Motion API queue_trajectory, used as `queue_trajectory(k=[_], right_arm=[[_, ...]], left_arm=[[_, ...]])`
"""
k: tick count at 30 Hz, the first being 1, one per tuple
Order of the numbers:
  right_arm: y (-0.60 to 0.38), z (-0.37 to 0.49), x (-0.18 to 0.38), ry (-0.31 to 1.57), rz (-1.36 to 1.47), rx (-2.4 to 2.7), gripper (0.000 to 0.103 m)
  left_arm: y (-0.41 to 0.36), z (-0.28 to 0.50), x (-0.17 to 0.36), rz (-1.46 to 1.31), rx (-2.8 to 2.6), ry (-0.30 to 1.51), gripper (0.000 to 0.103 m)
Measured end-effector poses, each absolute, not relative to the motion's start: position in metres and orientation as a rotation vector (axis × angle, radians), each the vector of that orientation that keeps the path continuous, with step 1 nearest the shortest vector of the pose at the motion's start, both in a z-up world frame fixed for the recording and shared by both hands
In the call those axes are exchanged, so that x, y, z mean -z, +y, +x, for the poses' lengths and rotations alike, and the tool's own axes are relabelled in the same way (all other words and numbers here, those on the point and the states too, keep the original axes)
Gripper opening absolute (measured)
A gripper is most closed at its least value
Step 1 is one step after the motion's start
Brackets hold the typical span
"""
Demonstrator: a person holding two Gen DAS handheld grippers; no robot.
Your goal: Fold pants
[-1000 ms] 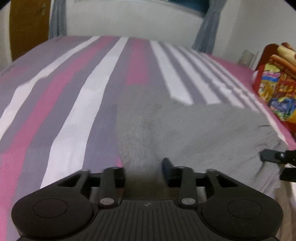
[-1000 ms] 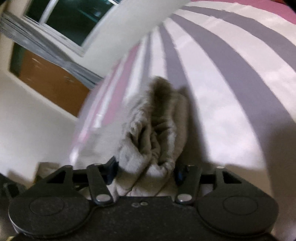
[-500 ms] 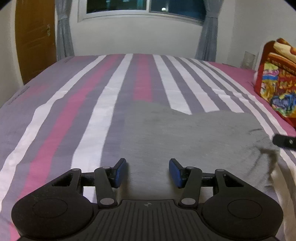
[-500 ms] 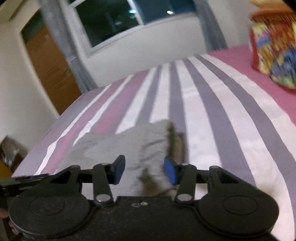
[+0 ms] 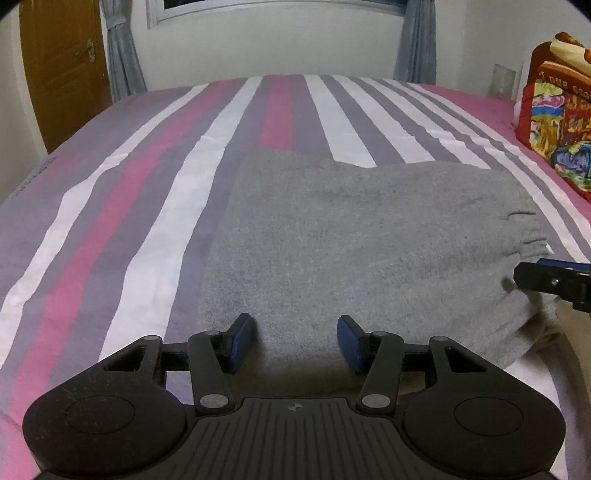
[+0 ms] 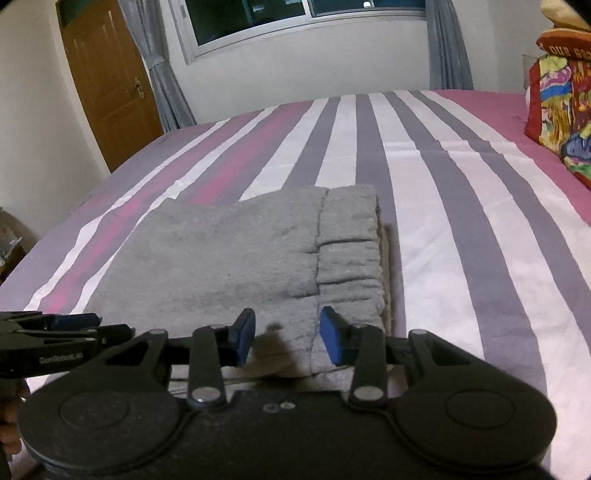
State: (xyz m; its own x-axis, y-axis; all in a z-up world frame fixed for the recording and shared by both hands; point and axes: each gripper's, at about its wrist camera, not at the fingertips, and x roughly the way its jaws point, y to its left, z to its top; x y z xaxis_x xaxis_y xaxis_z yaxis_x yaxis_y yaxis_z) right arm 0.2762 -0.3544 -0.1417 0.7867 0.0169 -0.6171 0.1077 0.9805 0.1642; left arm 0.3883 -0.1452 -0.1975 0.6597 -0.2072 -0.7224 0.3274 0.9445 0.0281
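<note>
The grey pants (image 5: 354, 236) lie folded flat on the striped bed, elastic waistband at the right end (image 6: 349, 254). My left gripper (image 5: 295, 341) is open and empty, hovering over the near edge of the pants. My right gripper (image 6: 287, 334) is open and empty, over the near edge by the waistband. The right gripper's tip also shows at the right edge of the left wrist view (image 5: 554, 280). The left gripper shows at the left edge of the right wrist view (image 6: 55, 332).
The bed's striped sheet (image 5: 147, 206) spreads left and beyond the pants. A colourful folded blanket (image 5: 557, 122) sits at the far right of the bed. A wooden door (image 6: 107, 81) and a curtained window (image 6: 295, 22) stand behind the bed.
My right gripper has let go of the bunched waistband and opened. The pants have settled flat. Both grippers have pulled back and levelled out.
</note>
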Motion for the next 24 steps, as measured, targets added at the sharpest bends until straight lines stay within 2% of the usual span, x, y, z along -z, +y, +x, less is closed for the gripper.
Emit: queue_trajectory(k=[5,7,12,14,16,24], right_arm=[[-0.348,0.258,0.133,0.637,0.239,0.047,0.05],[-0.346,0.253,0.134,0.632,0.252,0.061,0.064],[-0.334,0.266,0.149,0.736,0.116,0.123,0.062],[-0.335,0.269,0.153,0.778,0.128,0.137,0.058],[-0.337,0.262,0.145,0.736,0.166,0.146,0.055],[-0.336,0.234,0.122,0.663,0.182,0.137,0.058]], left_arm=[[-0.145,0.384,0.189,0.148,0.295,0.808,0.052],[-0.145,0.383,0.189,0.153,0.289,0.812,0.052],[-0.153,0.381,0.194,0.188,0.268,0.822,0.053],[-0.154,0.381,0.192,0.19,0.258,0.829,0.053],[-0.152,0.377,0.185,0.178,0.255,0.823,0.053],[-0.147,0.354,0.17,0.176,0.265,0.806,0.053]])
